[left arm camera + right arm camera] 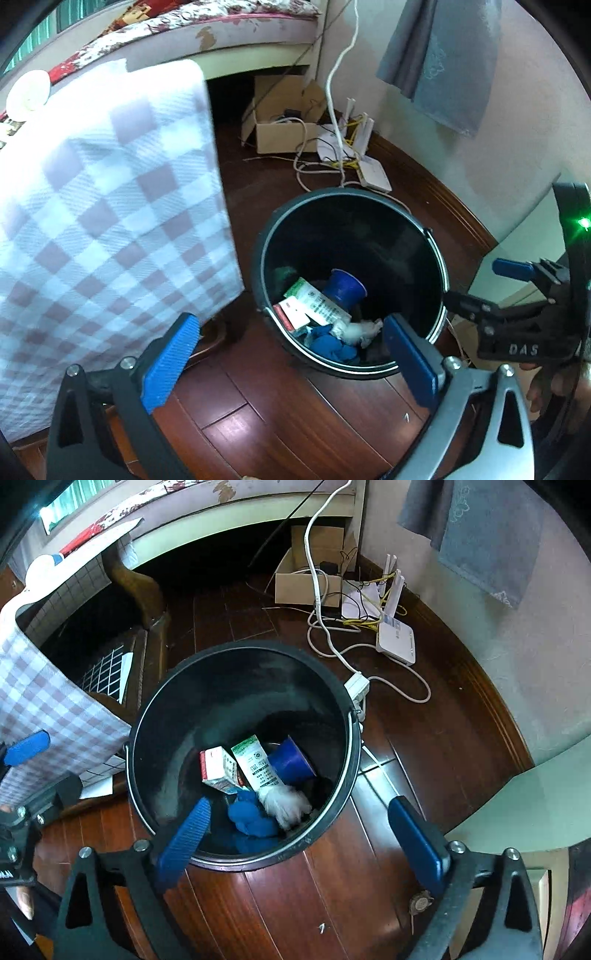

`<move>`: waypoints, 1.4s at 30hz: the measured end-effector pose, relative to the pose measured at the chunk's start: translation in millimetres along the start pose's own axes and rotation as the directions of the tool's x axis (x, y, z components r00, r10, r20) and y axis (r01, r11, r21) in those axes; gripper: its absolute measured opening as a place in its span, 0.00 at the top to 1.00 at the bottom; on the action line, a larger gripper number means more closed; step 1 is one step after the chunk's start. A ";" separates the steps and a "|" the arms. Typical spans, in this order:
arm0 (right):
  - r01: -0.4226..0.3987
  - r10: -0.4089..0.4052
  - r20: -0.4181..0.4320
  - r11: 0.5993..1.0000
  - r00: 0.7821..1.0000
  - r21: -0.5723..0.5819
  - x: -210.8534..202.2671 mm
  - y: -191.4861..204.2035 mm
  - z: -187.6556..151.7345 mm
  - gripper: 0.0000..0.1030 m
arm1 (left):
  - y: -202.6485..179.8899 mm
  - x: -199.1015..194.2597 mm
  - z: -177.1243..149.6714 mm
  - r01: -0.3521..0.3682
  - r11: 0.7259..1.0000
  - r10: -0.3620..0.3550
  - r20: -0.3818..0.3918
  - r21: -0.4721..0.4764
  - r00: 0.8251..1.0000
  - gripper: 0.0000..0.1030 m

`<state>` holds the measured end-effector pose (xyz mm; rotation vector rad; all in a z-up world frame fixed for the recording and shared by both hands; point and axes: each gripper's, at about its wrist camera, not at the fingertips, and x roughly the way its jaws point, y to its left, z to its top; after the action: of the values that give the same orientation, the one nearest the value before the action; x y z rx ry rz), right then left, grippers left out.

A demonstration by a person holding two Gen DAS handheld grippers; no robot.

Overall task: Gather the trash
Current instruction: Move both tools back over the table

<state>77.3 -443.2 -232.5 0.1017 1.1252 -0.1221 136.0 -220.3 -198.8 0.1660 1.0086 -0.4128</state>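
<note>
Both claws, left claw [291,354] and right claw [303,834], gape empty above the upright black bucket [332,701]; inside, the white carton [258,764] lies tilted, its long axis running toward the blue cup [290,762].

Floor [436,746]: dark red wood, glossy. Bin [177,716]: black matt plastic, metal rim band. Checked cloth [103,206]: woven, matt. Box [303,587]: plain cardboard. Fingers [186,836]: blue ribbed plastic pads.
</note>
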 end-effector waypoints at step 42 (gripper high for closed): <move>0.038 -0.016 0.251 0.996 0.968 -0.086 -127.1 59.8 22.4 0.01 | 51.0 -123.3 -0.2 -0.068 0.995 0.083 0.231 -0.072 0.969 0.01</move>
<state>52.1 -381.4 -106.9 -0.0097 0.8788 -0.1051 99.5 -141.9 -97.1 0.0959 0.7798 -0.3221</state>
